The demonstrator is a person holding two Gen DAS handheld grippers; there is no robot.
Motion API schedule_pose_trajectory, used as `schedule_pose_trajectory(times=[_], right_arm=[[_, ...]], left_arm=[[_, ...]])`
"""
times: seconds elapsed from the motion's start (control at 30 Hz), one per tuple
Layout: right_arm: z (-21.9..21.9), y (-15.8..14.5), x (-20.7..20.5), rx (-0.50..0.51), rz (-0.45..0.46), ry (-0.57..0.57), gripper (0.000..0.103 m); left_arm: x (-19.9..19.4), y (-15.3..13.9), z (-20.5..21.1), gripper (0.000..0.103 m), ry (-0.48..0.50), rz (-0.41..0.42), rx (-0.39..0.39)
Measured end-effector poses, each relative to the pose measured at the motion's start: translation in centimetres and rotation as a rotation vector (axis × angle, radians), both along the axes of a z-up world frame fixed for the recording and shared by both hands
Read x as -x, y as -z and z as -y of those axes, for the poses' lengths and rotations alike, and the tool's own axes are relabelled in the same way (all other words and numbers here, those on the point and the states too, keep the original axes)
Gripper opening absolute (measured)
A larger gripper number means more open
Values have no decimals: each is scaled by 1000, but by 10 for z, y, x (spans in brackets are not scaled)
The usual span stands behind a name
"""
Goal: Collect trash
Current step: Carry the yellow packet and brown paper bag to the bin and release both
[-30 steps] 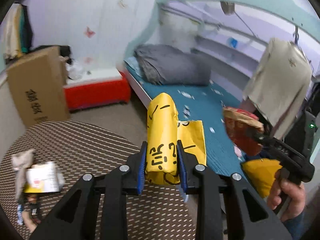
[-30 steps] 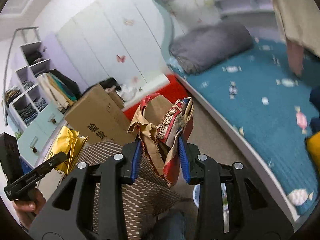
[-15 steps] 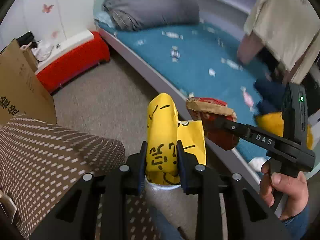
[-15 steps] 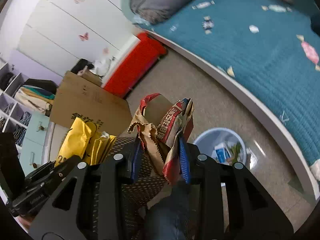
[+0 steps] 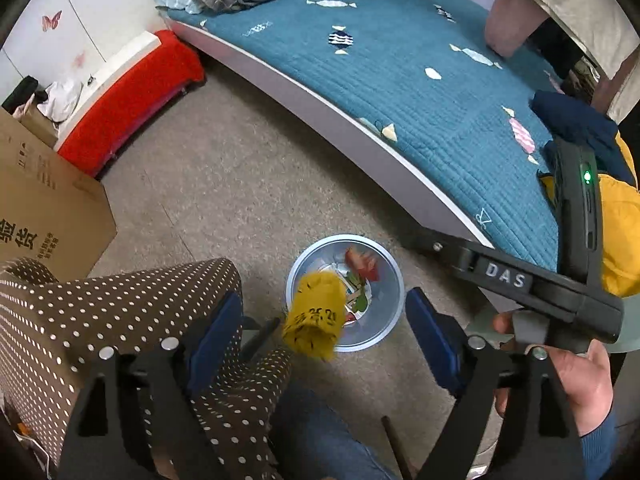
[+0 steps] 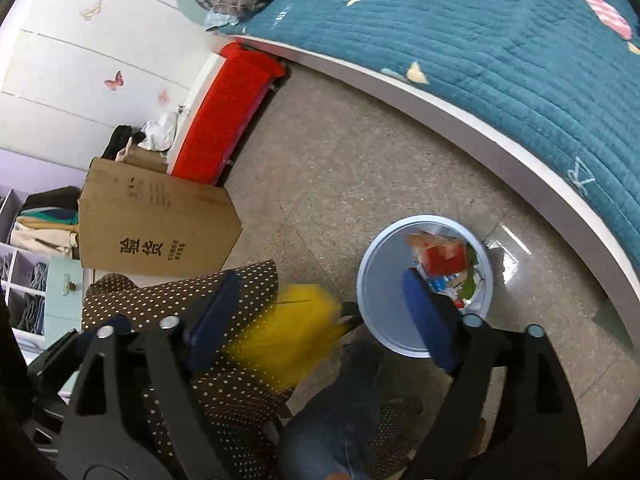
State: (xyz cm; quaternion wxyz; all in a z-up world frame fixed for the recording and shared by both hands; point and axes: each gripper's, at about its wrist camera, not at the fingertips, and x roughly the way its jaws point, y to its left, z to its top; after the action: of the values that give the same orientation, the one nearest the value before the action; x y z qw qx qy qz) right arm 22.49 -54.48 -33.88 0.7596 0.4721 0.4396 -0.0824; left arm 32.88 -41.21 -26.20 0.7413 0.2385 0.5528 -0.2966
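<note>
1. Over the bin [image 5: 386,276], both grippers point steeply down, jaws opening and nothing pinched now.
2. Left gripper [image 5: 324,334]: the yellow bag [image 5: 314,320] is falling free between its spread fingers, right at the bin's near rim, could clip the edge.
3. Right gripper [image 6: 316,320]: the red wrapper [image 6: 442,258] is already in the bin, ahead of its fingers.
4. Half a second ago both were still clamped on their trash.
</note>
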Motion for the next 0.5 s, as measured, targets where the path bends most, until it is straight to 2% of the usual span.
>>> schedule_pose_trajectory(times=[0.1, 0.27, 0.43, 0.5], right_arm=[[1, -9, 9, 17, 7, 10, 95], [-2, -36, 26, 89, 24, 30, 97], [-12, -72, 42, 159, 65, 49, 97], [-18, -96, 48, 197, 95, 55, 97]], left_arm=[[0, -5, -5, 83, -14, 7, 28], [9, -23, -16, 83, -32, 53, 82], [24, -61, -43, 89, -80, 130, 183], [33, -78, -54, 89, -93, 168, 217]])
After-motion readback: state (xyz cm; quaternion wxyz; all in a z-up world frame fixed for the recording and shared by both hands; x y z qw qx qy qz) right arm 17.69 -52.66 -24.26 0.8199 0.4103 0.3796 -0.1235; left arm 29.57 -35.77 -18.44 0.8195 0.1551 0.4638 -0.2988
